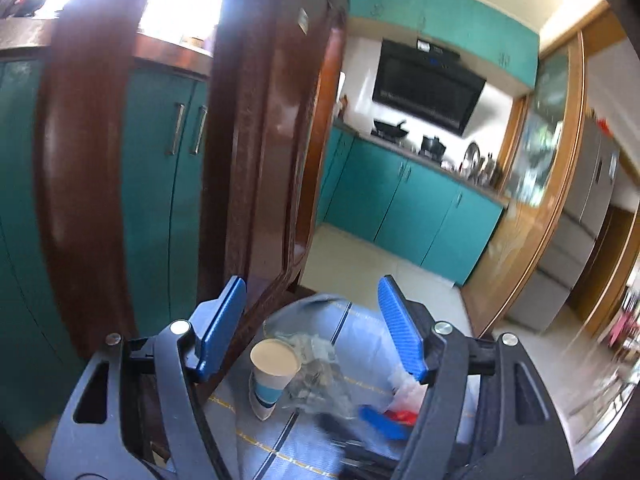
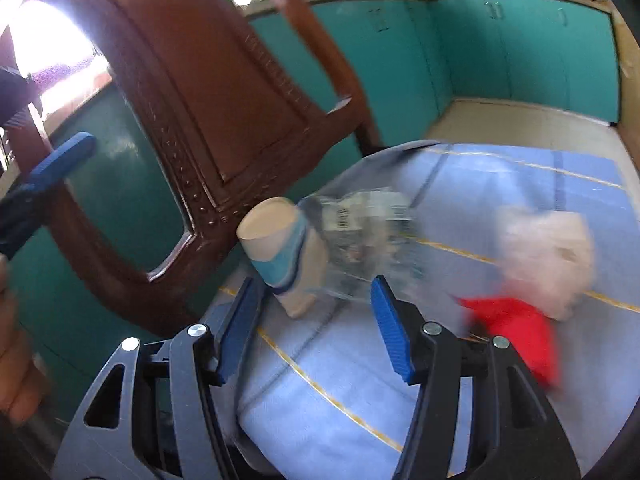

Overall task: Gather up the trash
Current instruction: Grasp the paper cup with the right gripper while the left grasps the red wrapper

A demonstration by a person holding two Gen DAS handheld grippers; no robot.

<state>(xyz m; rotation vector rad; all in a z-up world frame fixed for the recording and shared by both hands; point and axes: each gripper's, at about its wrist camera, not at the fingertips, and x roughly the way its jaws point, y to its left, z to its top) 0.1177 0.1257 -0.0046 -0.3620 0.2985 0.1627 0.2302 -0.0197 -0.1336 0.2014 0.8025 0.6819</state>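
Dark wooden chair (image 2: 224,120) at 10 o'clock, backed by teal cabinets (image 2: 520,48), crowding the table edge. Paper cup (image 2: 280,248) standing on the blue tablecloth (image 2: 500,176) at 12 o'clock, touching the crumpled clear wrapper (image 2: 368,240) just right of it. White tissue (image 2: 548,256) and red scrap (image 2: 516,328) at 2 o'clock, blurred. Left gripper (image 1: 312,328) released, jaws spread above the cup. Right gripper (image 2: 312,328) likewise released, holding nothing, cup base just ahead between the blue pads (image 2: 390,332).
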